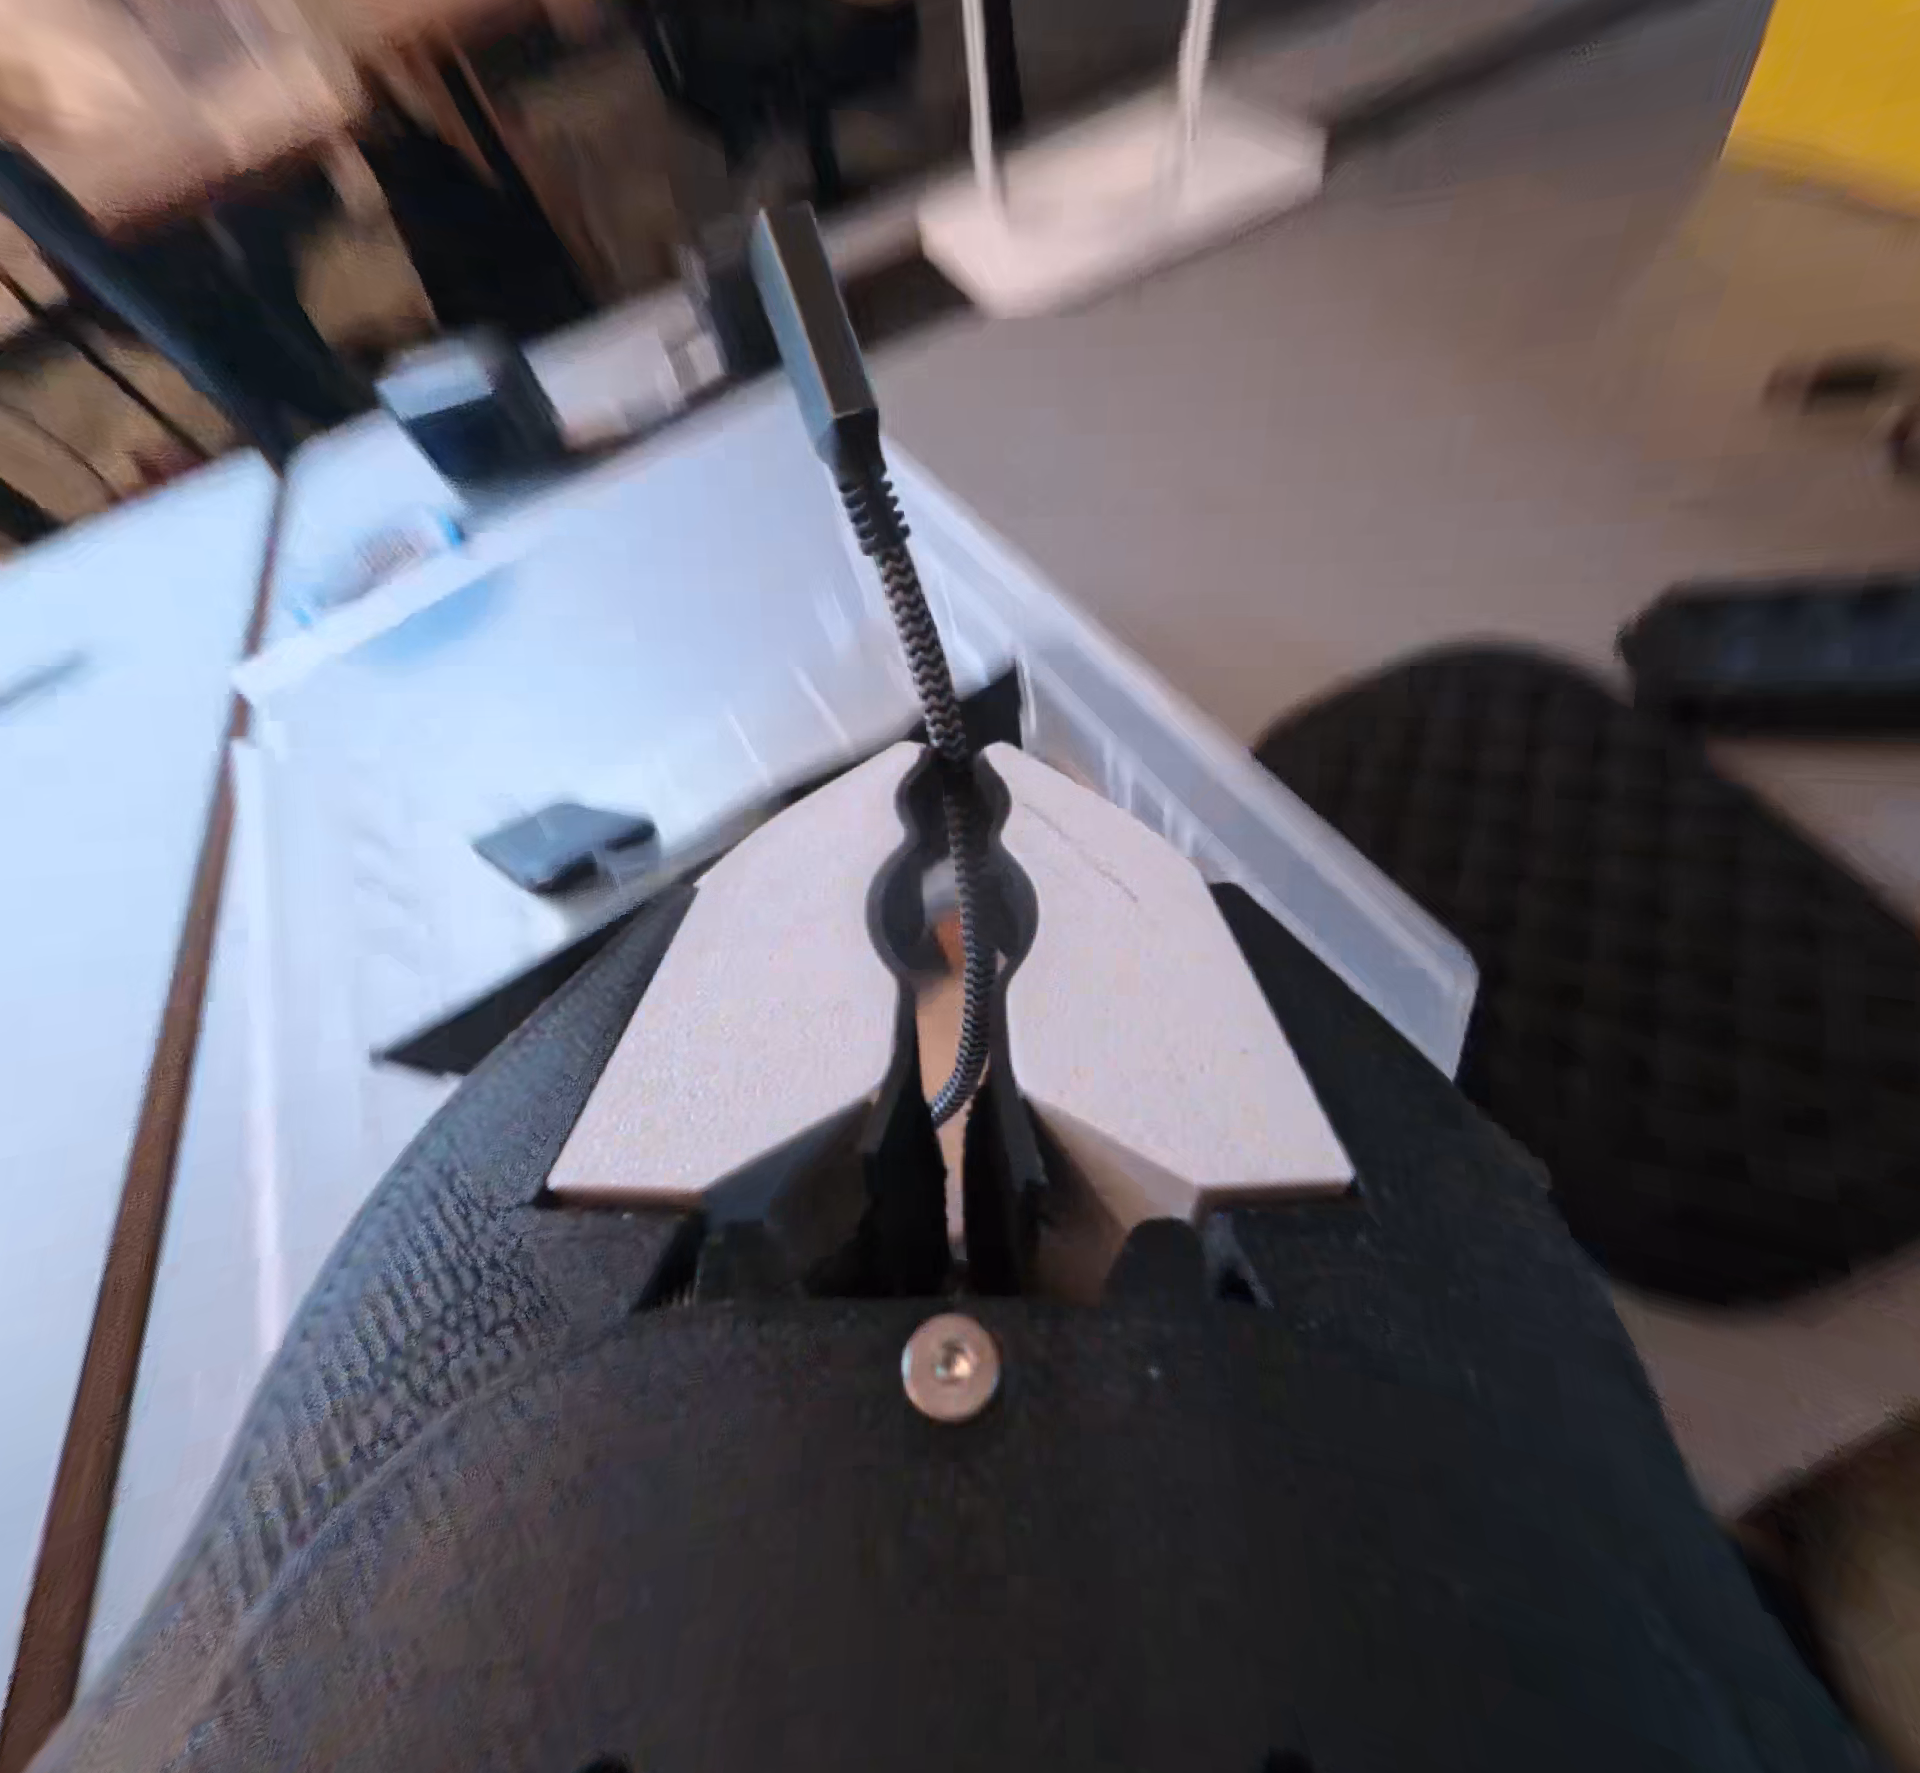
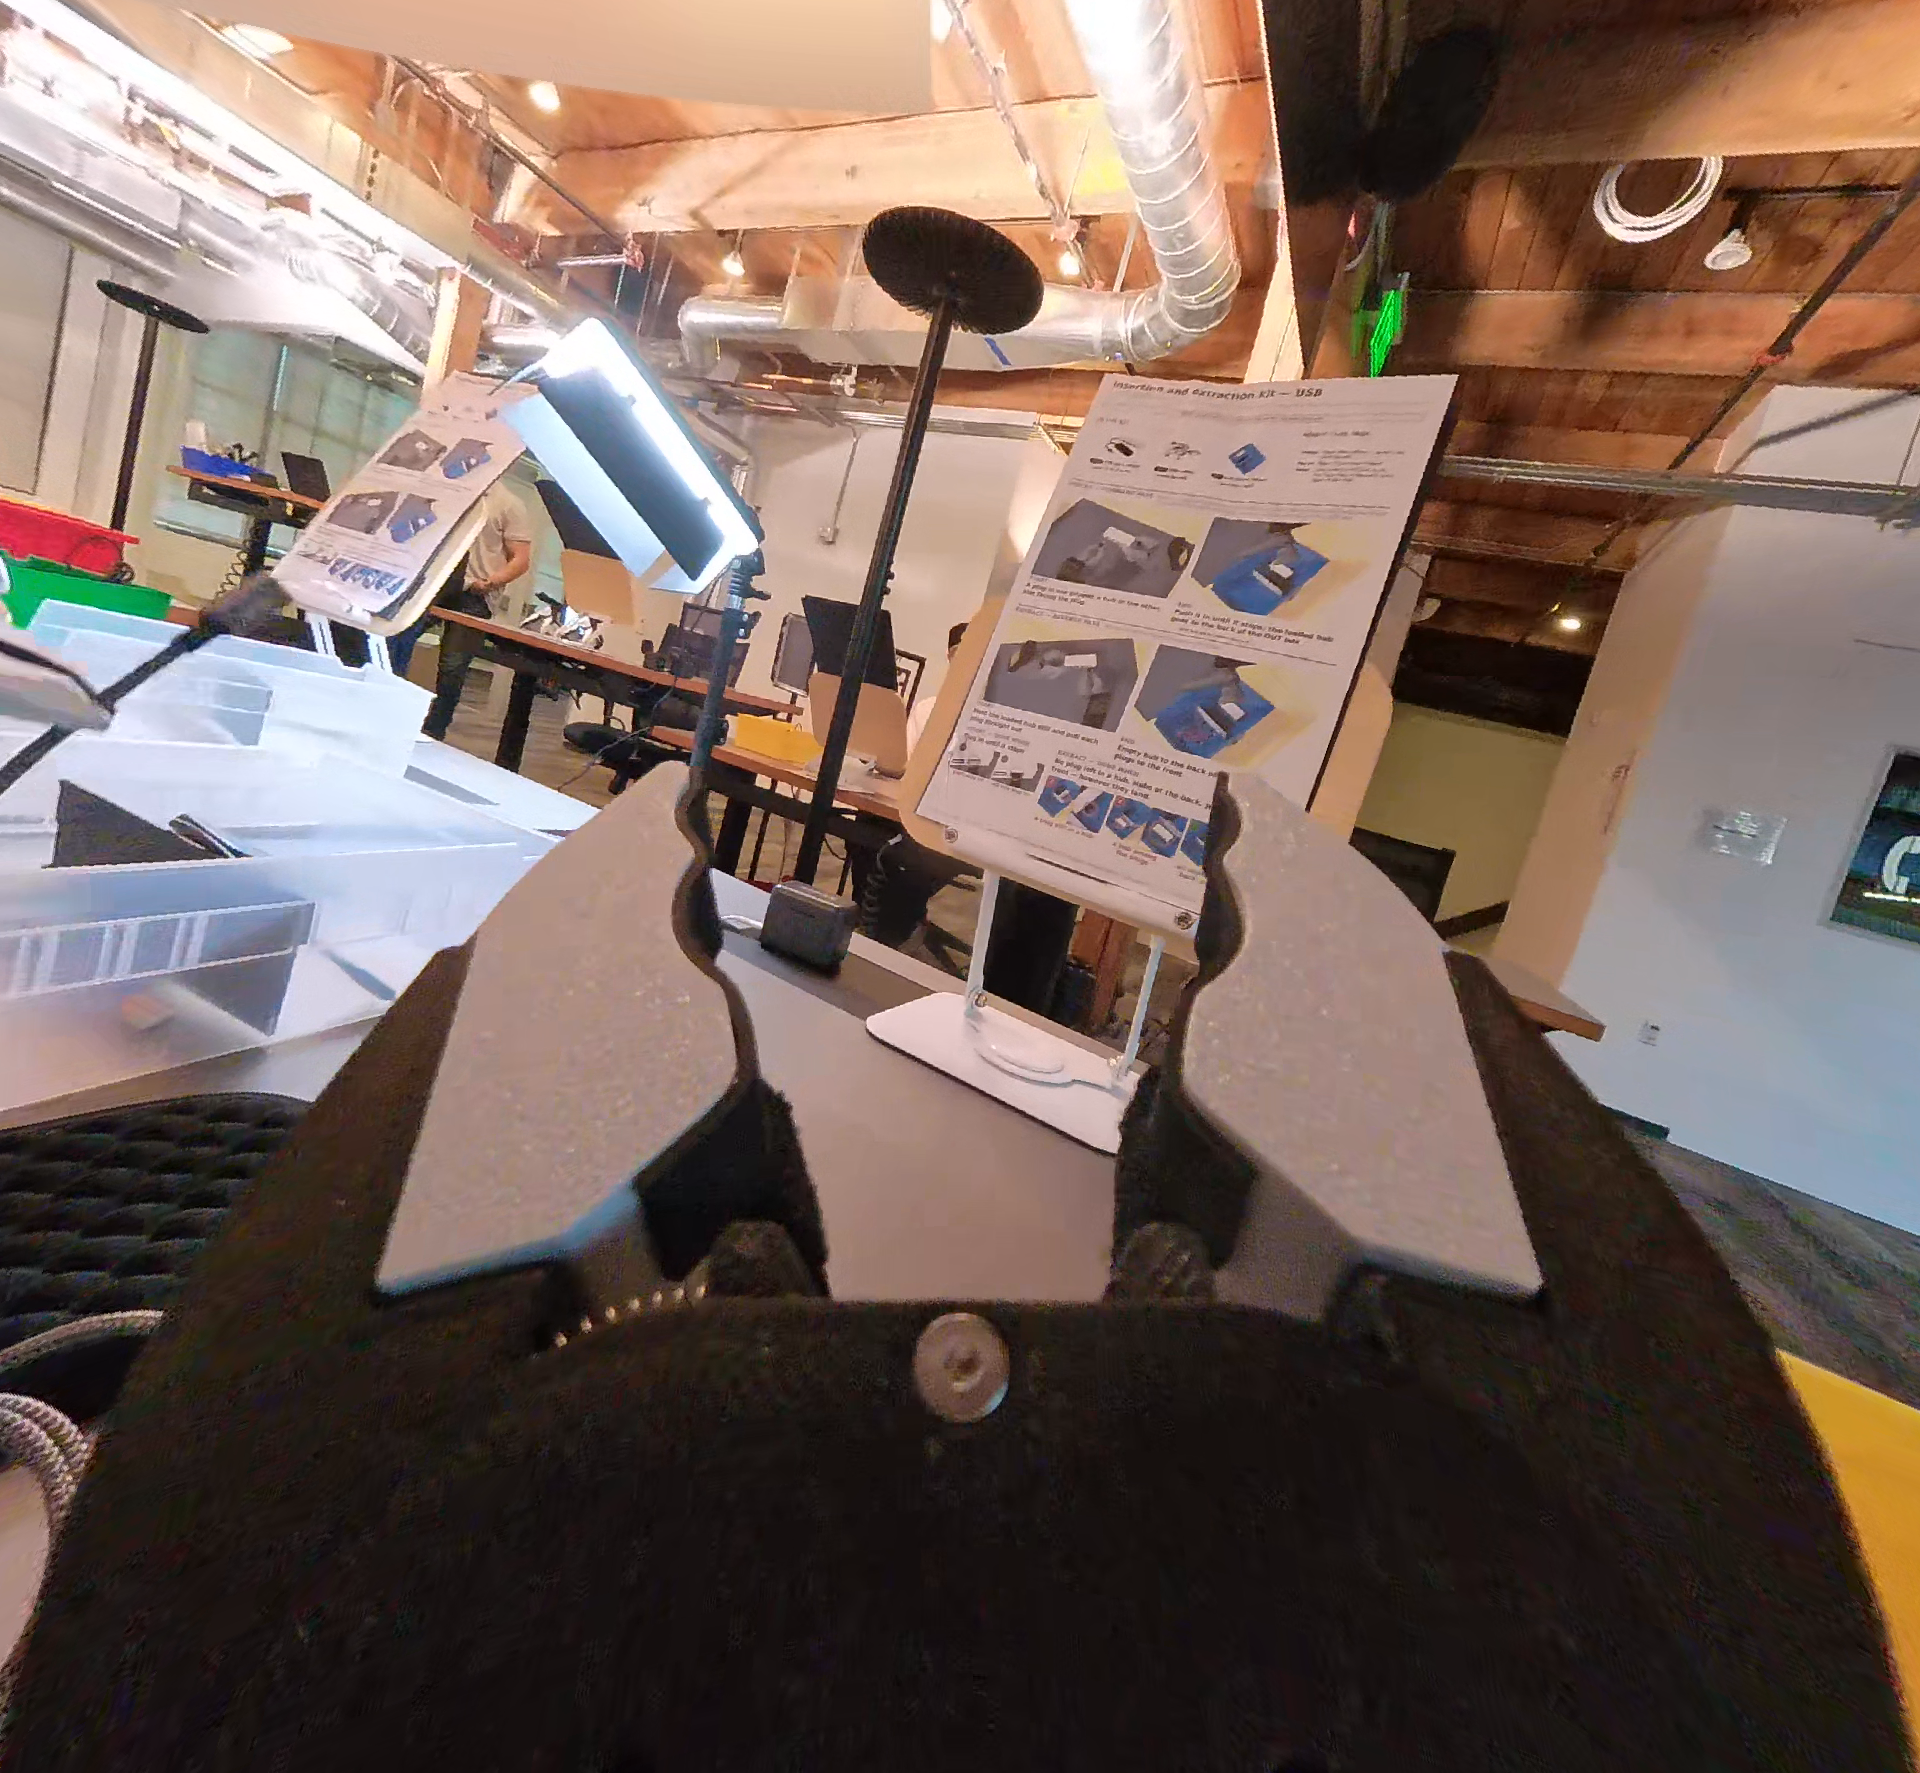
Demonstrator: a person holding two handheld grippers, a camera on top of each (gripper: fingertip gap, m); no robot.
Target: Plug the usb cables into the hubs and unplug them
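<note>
My left gripper (image 1: 951, 757) is shut on a black braided USB cable (image 1: 930, 643), pinched at the fingertips. The cable's dark plug (image 1: 816, 341) sticks out ahead of the fingers, free in the air. A small dark hub (image 1: 566, 845) lies in the clear tray (image 1: 1247, 850) below and to the left. My right gripper (image 2: 951, 819) is open and empty above the dark table (image 2: 935, 1131). In the right wrist view the held plug (image 2: 244, 606) shows at the far left over the clear bins (image 2: 208, 850). The left wrist view is motion-blurred.
An instruction sheet on a white stand (image 2: 1184, 643) is just ahead of the right gripper, next to a lamp pole (image 2: 883, 580) and a small dark box (image 2: 808, 923). A black textured mat (image 1: 1558, 944) lies on the table. Another braided cable (image 2: 42, 1443) is at the lower left.
</note>
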